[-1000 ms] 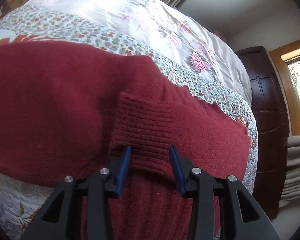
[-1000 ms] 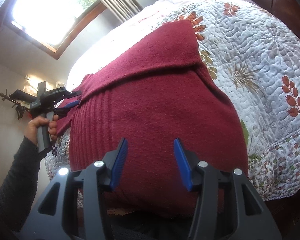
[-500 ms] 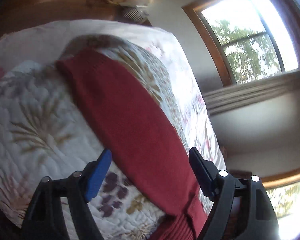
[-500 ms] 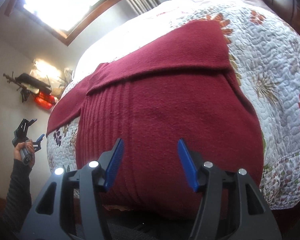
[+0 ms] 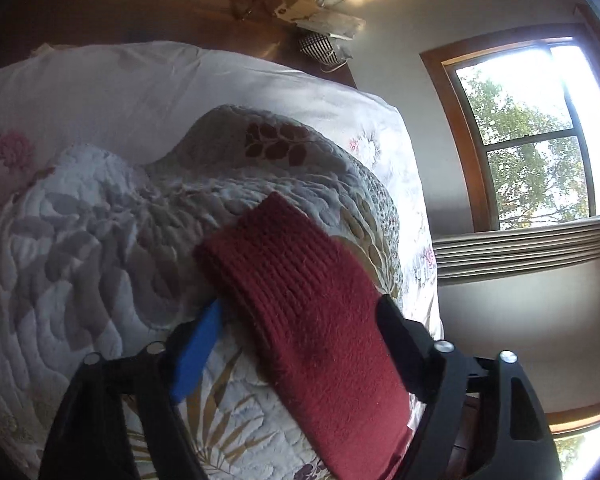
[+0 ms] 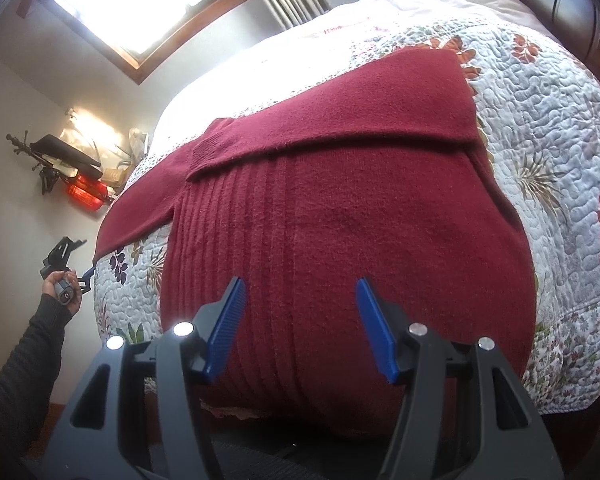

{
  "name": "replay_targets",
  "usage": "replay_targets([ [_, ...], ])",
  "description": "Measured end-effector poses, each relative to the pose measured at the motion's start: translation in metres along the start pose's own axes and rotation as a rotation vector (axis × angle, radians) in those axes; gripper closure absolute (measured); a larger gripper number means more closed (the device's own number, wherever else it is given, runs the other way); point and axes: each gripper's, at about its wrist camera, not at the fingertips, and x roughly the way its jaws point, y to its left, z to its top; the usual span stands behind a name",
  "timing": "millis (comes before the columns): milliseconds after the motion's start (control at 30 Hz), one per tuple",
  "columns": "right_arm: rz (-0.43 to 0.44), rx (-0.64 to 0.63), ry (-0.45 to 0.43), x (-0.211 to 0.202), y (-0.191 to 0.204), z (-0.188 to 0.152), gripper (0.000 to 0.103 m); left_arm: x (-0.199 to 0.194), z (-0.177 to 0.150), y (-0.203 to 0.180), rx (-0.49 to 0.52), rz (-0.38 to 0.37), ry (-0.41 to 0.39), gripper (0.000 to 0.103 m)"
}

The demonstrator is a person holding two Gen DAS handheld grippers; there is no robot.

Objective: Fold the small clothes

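Dark red knitted sweater (image 6: 340,220) lies flat on the bed's white quilted floral bedspread (image 6: 560,128), one sleeve already folded across the chest. The other sleeve, a long red ribbed-cuff sleeve (image 5: 312,312), runs straight out to the sweater's left side. Left tongs (image 5: 300,340) are spread wide, straddling this sleeve near the cuff: blue pad just left of it, black finger just right, sleeve's long axis running forward-back between them, cuff end ahead of the tips. Nothing pinched yet. Right tongs (image 6: 300,328) also spread, empty, hovering over the sweater body near the hem, ribbing running away from the tips. Left hand (image 6: 62,286) sits far out at the sleeve end, so it's the nearer one; likely next is closing on the sleeve and carrying it rightward over the body.
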Motion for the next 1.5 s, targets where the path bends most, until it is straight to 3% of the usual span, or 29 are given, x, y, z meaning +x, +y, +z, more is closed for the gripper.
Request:
replay_targets([
  [67,-0.003,0.014,-0.011,-0.002,-0.002,-0.001,0.045,0.004,-0.001,0.0,0.015,0.021,0.0,0.078],
  [167,-0.006,0.027,-0.024,-0.004,-0.004,-0.002,0.045,0.0,-0.004,0.0,0.042,0.028,-0.031,0.092],
  [300,-0.007,0.021,-0.029,-0.007,-0.004,-0.002,0.045,-0.016,-0.01,-0.013,0.099,-0.003,-0.08,0.094],
  [467,0.0,0.019,-0.032,-0.007,-0.006,0.0,0.045,-0.054,-0.034,-0.07,0.266,-0.104,-0.125,0.095],
  [600,0.012,0.02,-0.034,-0.006,-0.006,0.0,0.045,-0.072,-0.08,-0.133,0.459,-0.194,-0.111,0.095],
  [800,0.033,0.025,-0.05,-0.008,-0.012,0.002,0.045,-0.066,-0.168,-0.21,0.673,-0.285,-0.019,0.095],
  [933,0.034,0.048,-0.064,-0.012,-0.022,0.0,0.045,-0.051,-0.232,-0.247,0.817,-0.287,0.028,0.095],
  [1067,0.035,0.078,-0.079,-0.019,-0.033,-0.002,0.045,-0.024,-0.292,-0.264,0.897,-0.285,0.117,0.095],
  [1267,0.039,0.111,-0.089,-0.024,-0.048,-0.004,0.044,0.033,-0.377,-0.264,0.994,-0.22,0.277,0.095],
  [1433,0.049,0.115,-0.078,-0.024,-0.053,0.004,0.042,0.064,-0.428,-0.256,1.083,-0.161,0.334,0.095],
  [1500,0.049,0.101,-0.081,-0.022,-0.052,0.013,0.036,0.071,-0.439,-0.253,1.113,-0.141,0.347,0.095],
])
